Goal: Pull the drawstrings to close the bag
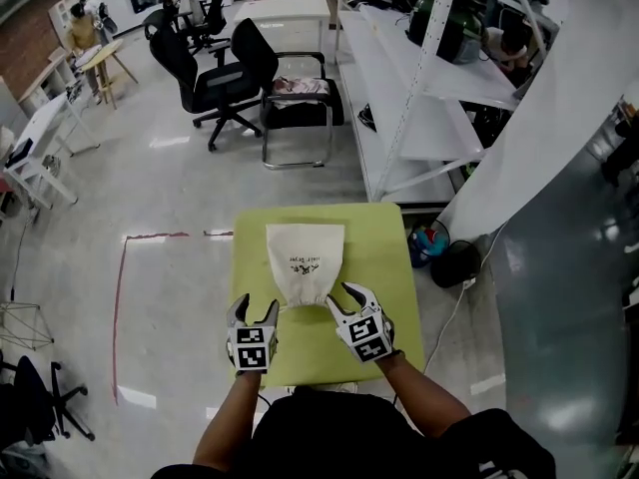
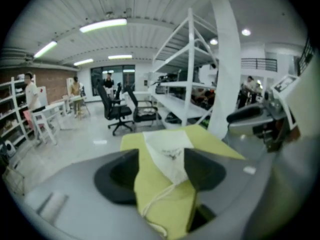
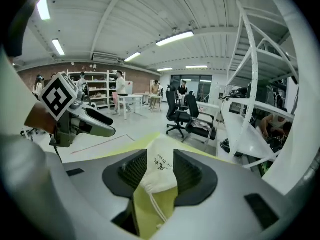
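A cream cloth bag with dark print lies flat on the lime-green table, its gathered mouth towards me. My left gripper hangs open just left of that mouth, and my right gripper hangs open just right of it. In the left gripper view the bag shows past the open jaws, and a white drawstring lies loose on the green surface below them. In the right gripper view the bag's cinched end and its drawstring show between the spread jaws. Neither cord is pinched.
White shelving racks stand right of the table. Black office chairs stand beyond it. Red tape marks the floor at the left. Desks and people are far back left. A dark bag and cable lie by the table's right side.
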